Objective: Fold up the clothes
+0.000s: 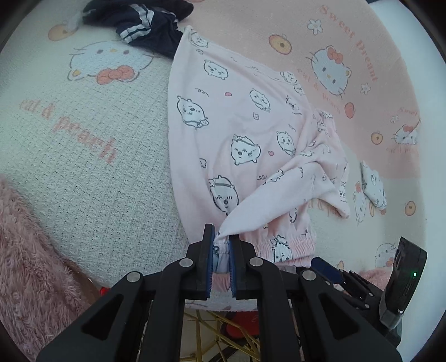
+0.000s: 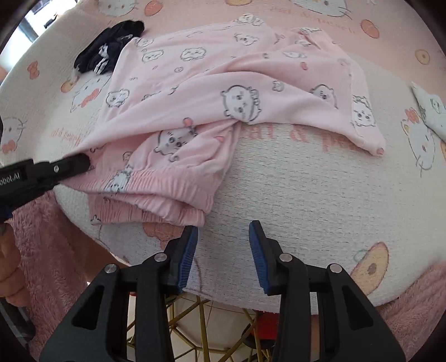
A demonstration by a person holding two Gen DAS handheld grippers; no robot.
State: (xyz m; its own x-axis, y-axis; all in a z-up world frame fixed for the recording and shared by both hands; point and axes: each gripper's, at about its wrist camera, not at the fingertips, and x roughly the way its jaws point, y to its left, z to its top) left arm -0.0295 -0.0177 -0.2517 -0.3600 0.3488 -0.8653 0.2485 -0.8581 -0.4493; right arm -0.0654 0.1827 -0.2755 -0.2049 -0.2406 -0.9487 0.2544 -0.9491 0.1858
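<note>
While we looked down from close by, our left claw (image 1: 221, 242) was pinching a corner of the pink pajama pants (image 1: 237, 139), with the blue pads pressed on the cloth. Our right claw (image 2: 223, 236) was spread with nothing in it, just over the bare blanket (image 2: 306, 195) near the stretchy waistband (image 2: 167, 192). The pants were soft and pink, with little white animal faces all over. They lay flat on the cat blanket, and one leg was pulled across the other, so the cloth bunched in the middle. Farther off, a small white folded cloth (image 2: 432, 111) lay to the right side. At the far end, a dark piece of clothing with white stripes (image 1: 145, 25) sat in a heap, touching the pants.
</note>
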